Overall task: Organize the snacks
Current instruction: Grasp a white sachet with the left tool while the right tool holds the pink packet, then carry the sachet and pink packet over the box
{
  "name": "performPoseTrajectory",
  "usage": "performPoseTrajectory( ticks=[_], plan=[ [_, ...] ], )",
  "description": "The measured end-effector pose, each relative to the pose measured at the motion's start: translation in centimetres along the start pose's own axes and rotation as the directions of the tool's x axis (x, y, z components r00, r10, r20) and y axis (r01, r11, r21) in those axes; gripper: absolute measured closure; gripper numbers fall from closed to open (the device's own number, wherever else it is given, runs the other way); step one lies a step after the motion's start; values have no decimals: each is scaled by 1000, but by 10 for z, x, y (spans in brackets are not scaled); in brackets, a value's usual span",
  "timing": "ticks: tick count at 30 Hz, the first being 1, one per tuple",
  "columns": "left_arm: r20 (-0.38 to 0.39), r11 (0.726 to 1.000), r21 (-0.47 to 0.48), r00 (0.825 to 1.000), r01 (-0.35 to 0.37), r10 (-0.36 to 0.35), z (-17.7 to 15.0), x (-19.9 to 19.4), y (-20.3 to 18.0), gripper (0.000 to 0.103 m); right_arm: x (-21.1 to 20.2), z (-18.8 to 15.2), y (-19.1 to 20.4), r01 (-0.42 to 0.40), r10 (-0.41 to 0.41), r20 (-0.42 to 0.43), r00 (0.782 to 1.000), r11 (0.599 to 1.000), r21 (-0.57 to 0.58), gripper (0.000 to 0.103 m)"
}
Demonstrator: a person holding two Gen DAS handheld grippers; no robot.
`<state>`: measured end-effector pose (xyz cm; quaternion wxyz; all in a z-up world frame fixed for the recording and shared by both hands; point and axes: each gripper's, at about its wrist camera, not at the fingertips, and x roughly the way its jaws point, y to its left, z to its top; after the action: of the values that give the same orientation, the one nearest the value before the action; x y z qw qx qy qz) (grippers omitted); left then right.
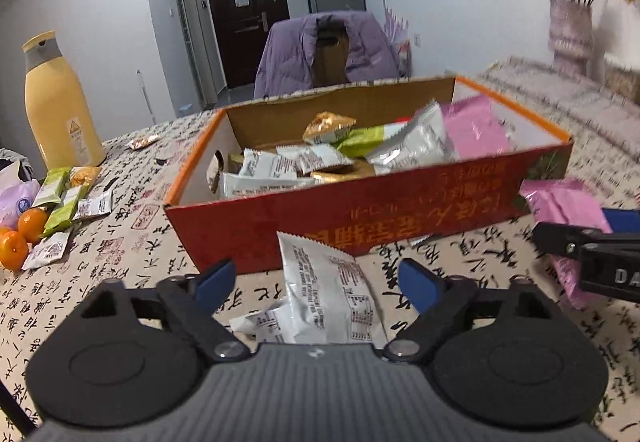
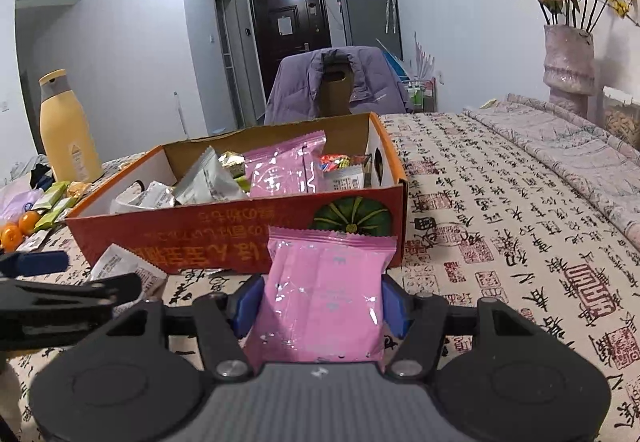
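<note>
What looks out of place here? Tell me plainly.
Several snacks lie outside the red box: a white packet on the cloth between the open left claw, green and white packets beside the oranges, and a gold wrapper near the yellow bottle.

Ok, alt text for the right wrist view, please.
The right gripper clamps a pink foil snack packet just before a red cardboard box half full of wrapped snacks, on a calligraphy-print tablecloth.

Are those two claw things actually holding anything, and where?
Right gripper squeezes a pink foil snack packet by its side edges; left gripper is open, holding nothing.
</note>
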<state>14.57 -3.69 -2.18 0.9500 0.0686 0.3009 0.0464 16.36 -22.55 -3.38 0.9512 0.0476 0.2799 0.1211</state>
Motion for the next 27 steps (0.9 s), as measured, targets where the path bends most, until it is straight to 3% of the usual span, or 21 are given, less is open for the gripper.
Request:
performPoseTrajectory(
  ticks=[5,7,10,12,15,20,27],
  plan=[
    [-48,999,14,998,-38,38,-2,14,-5,18,4,-2,0,-11,11,-14,1000,1000,3,42],
    [-63,999,27,997,-47,49,-3,18,-7,23,5,-2,0,-13,13,-17,1000,1000,5,42],
    [-77,998,26,996,-48,50,-5,22,-7,36,7,-3,0,-13,14,-20,1000,1000,7,42],
    [-74,999,25,996,-38,40,-5,22,-6,58,8,-3,0,-14,14,-23,1000,1000,8,42],
    [-70,1000,13,997,-21,21,-6,21,-4,74,9,-4,0,-13,14,-26,1000,1000,8,42],
    [-47,1000,-27,999,5,-7,-6,15,3,86,9,-4,0,-13,13,-25,1000,1000,7,42],
    [-7,999,-43,999,31,-32,-7,1,7,86,6,-5,1,-17,17,-11,1000,1000,-1,42]
  ],
)
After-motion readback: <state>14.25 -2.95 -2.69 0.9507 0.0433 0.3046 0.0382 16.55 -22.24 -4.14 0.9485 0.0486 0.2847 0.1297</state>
